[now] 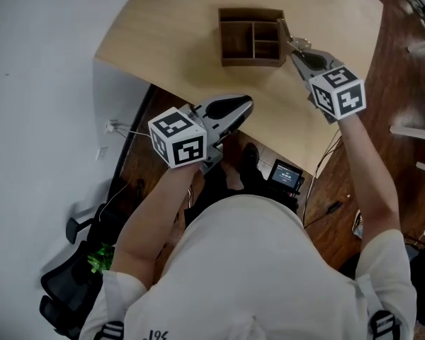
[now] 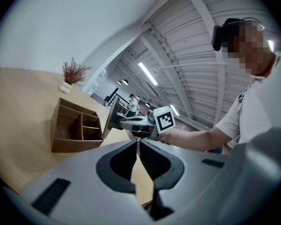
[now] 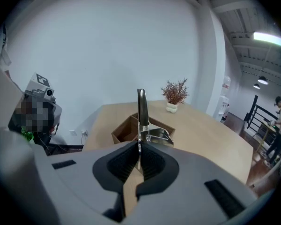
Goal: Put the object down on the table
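My right gripper (image 1: 296, 51) is shut on a slim metal tool (image 1: 286, 32) held just right of a wooden organizer box (image 1: 251, 37) on the light wooden table (image 1: 163, 41). In the right gripper view the metal tool (image 3: 141, 110) sticks up out of the shut gripper (image 3: 139, 150), a small spring and a lever at its base, with the box (image 3: 125, 131) behind it. My left gripper (image 1: 246, 105) hovers near the table's front edge; its jaws meet with nothing between them (image 2: 137, 142). The left gripper view shows the box (image 2: 77, 128) and the right gripper's marker cube (image 2: 163, 120).
A small dried plant in a white pot (image 3: 174, 95) stands at the table's far side. Below the table's front edge lie a device with a lit screen (image 1: 286, 174) and cables on the dark floor. A black office chair (image 1: 71, 275) is at lower left.
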Demonstrator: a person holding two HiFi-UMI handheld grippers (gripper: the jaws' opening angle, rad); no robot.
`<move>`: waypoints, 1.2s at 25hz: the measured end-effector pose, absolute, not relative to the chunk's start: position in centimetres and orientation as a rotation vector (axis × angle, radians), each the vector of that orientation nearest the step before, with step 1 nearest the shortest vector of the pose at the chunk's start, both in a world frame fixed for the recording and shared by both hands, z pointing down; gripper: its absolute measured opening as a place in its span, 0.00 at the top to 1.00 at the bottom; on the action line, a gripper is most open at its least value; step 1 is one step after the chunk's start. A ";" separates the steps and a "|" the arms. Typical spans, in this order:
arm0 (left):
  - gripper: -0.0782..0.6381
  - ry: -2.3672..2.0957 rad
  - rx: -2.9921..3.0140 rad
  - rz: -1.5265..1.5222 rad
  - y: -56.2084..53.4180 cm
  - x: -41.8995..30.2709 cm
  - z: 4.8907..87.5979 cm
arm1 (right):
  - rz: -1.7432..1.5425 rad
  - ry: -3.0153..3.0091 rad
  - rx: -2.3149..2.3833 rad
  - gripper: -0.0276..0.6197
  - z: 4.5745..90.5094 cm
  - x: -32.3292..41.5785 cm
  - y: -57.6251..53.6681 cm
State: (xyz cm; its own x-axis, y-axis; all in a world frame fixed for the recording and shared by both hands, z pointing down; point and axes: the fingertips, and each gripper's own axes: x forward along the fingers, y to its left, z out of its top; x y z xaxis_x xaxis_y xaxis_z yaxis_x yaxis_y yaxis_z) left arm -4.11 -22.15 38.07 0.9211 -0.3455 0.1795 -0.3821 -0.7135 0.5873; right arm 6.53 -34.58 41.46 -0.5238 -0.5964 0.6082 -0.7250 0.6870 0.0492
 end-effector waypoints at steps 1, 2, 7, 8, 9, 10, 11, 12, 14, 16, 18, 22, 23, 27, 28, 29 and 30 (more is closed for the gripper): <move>0.89 -0.514 2.427 0.080 -22.3 -4.0 38.2 | 0.267 -2.289 0.994 0.95 41.7 6.3 -34.9; 0.89 -0.513 2.425 0.083 -22.3 -3.9 38.3 | 0.254 -2.284 0.978 0.95 41.9 6.0 -35.2; 0.89 -0.517 2.415 0.086 -22.6 -4.1 38.6 | 0.214 -2.232 0.901 0.95 43.9 4.8 -36.4; 0.89 -0.520 2.412 0.086 -22.7 -4.2 38.7 | 0.208 -2.220 0.881 0.95 44.4 4.6 -36.6; 0.89 -0.522 2.409 0.086 -22.8 -4.2 38.7 | 0.202 -2.208 0.859 0.95 44.9 4.4 -36.6; 0.89 -0.524 2.406 0.085 -22.9 -4.2 38.7 | 0.195 -2.195 0.838 0.95 45.3 4.3 -36.7; 0.89 -0.527 2.404 0.084 -22.9 -4.3 38.7 | 0.189 -2.180 0.819 0.95 45.8 4.1 -36.6; 0.89 -0.529 2.401 0.081 -22.9 -4.4 38.6 | 0.182 -2.162 0.801 0.95 46.4 4.0 -36.6; 0.89 -0.532 2.394 0.076 -22.8 -4.6 38.6 | 0.168 -2.125 0.775 0.95 47.5 3.7 -36.5; 0.89 -0.532 2.386 0.071 -22.7 -4.8 38.8 | 0.161 -2.101 0.768 0.95 48.3 3.5 -36.6; 0.89 -0.532 2.383 0.071 -22.6 -4.9 38.9 | 0.163 -2.102 0.777 0.95 48.5 3.3 -36.7; 0.89 -0.537 2.379 0.070 -22.6 -4.7 39.0 | 0.179 -2.097 0.786 0.95 48.6 3.1 -37.2; 0.89 -0.537 2.377 0.071 -22.6 -4.7 39.1 | 0.184 -2.092 0.784 0.95 48.7 3.0 -37.4; 0.89 -0.536 2.373 0.070 -22.2 -4.9 39.0 | 0.190 -2.081 0.788 0.95 48.6 2.9 -37.3; 0.89 -0.539 2.374 0.066 -22.2 -5.1 38.9 | 0.189 -2.081 0.795 0.95 48.5 2.9 -37.4; 0.89 -0.544 2.375 0.061 -22.2 -5.3 38.8 | 0.187 -2.083 0.803 0.95 48.3 2.9 -37.5; 0.89 -0.549 2.376 0.056 -22.3 -5.5 38.7 | 0.186 -2.087 0.813 0.92 48.1 2.9 -37.6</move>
